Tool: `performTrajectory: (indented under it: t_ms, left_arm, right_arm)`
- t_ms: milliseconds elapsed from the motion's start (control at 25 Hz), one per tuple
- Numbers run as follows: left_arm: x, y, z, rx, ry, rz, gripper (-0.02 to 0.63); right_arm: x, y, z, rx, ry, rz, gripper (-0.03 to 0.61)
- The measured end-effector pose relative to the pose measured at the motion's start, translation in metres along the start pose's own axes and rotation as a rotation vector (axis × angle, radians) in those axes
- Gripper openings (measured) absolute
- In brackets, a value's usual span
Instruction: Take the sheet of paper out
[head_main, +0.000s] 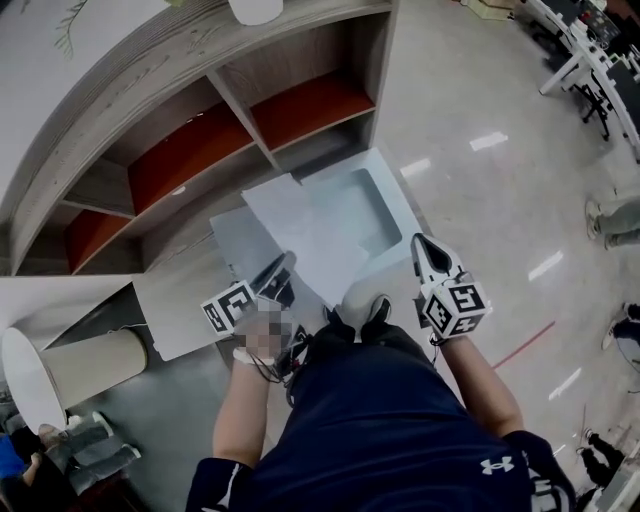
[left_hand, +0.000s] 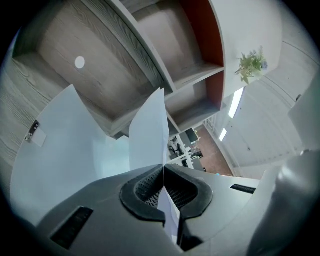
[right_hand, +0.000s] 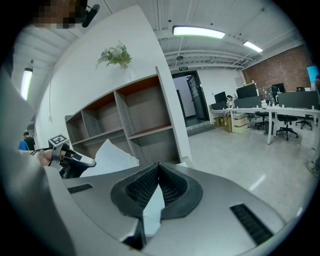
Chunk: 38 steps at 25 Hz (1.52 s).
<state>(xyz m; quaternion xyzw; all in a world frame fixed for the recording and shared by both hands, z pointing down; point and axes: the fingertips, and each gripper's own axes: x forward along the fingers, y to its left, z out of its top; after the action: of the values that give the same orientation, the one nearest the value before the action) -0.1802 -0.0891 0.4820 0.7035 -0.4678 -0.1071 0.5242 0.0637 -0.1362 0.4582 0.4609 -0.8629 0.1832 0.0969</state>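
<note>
Floor (head_main: 480, 90): pale and glossy, and it takes up most of the room around the person.
Shelf unit (head_main: 190, 150): wooden, with red back panels, standing just beyond the held things.
Folder (head_main: 375, 205): a pale, flat sleeve, as best I can judge. It is held in the air in front of the person, with its right edge at the right jaws.
Sheet of paper (head_main: 300, 225): white and raised off to the left of the folder, with its near part overlapping it. I cannot tell whether it is fully clear of the folder.
Left hand-held gripper (head_main: 282, 266): pressed together on the sheet's near edge, so the paper stands edge-on out of the pads.
Right hand-held gripper (head_main: 422, 248): pressed together with a thin white edge between the pads, which I take to be the folder.
Handling: the sheet looks very light and limp. It should bend and flutter, and it would tear or crease if jerked.
Where to hold: a firm pinch close to an edge or corner, as now. The pull should run flat along the folder's opening while the other side is held steady.
</note>
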Motion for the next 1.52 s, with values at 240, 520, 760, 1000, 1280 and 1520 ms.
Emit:
performTrajectory:
  t_ms: [240,520,760,1000,1280,1520]
  left_arm:
    - [0.004,-0.03,0.002,0.029,0.013,-0.064,0.015]
    - [0.016,-0.065,-0.009,0.06,0.061,-0.145,0.015]
    - [0.024,-0.098,-0.015,0.096,0.086,-0.219,0.015]
    - [0.025,-0.119,-0.022,0.142,0.091,-0.301,0.015]
    - [0.021,-0.138,-0.025,0.234,0.101,-0.354,0.015]
    - [0.019,-0.151,-0.02,0.32,0.092,-0.401,0.015]
  right_arm:
    - [-0.007,-0.001,0.007,0.036,-0.016,-0.011,0.012]
    - [-0.02,0.008,0.038,0.057,-0.078,0.002,0.012]
    - [-0.029,0.018,0.06,0.073,-0.126,0.025,0.012]
    - [-0.038,0.031,0.079,0.065,-0.159,0.052,0.012]
    - [-0.047,0.042,0.101,0.05,-0.195,0.079,0.012]
    - [-0.049,0.049,0.117,0.03,-0.228,0.094,0.012]
